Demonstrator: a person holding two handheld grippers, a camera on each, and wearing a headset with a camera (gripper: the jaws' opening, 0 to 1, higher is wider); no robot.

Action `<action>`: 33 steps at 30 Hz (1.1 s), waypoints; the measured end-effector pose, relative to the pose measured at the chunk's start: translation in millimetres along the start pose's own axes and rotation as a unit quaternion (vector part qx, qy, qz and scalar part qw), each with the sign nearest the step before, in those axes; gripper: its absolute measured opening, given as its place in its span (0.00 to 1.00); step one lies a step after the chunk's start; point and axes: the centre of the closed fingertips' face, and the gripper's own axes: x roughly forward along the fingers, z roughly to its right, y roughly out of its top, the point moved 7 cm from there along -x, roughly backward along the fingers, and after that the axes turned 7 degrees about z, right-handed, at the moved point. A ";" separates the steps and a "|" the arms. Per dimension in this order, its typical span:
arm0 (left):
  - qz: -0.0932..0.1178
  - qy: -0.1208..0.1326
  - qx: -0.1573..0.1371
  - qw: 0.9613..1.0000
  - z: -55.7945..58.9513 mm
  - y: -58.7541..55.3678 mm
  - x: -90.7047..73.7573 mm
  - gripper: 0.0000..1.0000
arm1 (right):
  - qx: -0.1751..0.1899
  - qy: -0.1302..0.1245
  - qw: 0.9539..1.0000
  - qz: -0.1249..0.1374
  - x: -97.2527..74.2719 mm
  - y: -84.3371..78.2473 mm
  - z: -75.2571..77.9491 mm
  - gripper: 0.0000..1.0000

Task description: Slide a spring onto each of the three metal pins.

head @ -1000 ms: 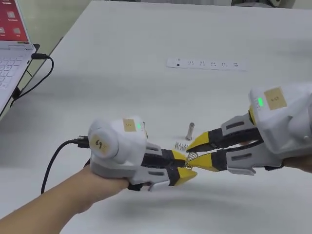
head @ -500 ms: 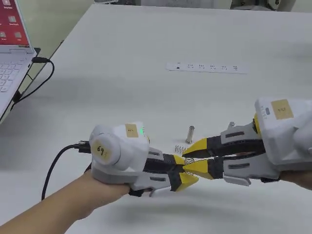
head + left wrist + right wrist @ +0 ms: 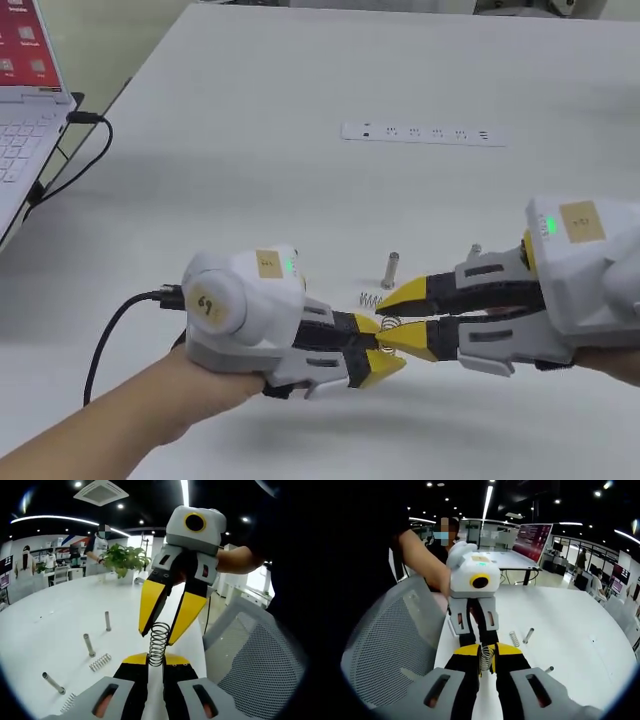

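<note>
Pinching a spring (image 3: 159, 647), left gripper (image 3: 156, 661) faces the spread right gripper (image 3: 159, 636); pins (image 3: 89, 645) and loose spring (image 3: 100, 662) nearby.

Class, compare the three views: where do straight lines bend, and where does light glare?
Head view: even light, table edges straight, shadows soft. Left gripper view: fisheye curves the table edge, ceiling lights flare. Right gripper view: mesh chair bulges.

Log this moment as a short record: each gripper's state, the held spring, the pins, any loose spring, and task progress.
left gripper: shut on the held spring
right gripper: jaws apart, one on either side of that spring's far end
pins: three, all bare
loose spring: lying on the table near the pins
progress: no spring on any pin yet
</note>
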 end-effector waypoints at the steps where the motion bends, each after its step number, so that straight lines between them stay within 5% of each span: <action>1: 0.000 0.001 -0.001 1.000 0.0 -0.3 -0.1 0.02 | -0.002 0.000 1.000 -0.002 0.1 -0.2 0.0 0.09; 33: 0.009 0.019 -0.021 1.000 -2.7 0.1 -3.9 0.03 | 0.016 -0.011 1.000 0.005 3.0 -4.7 2.6 0.08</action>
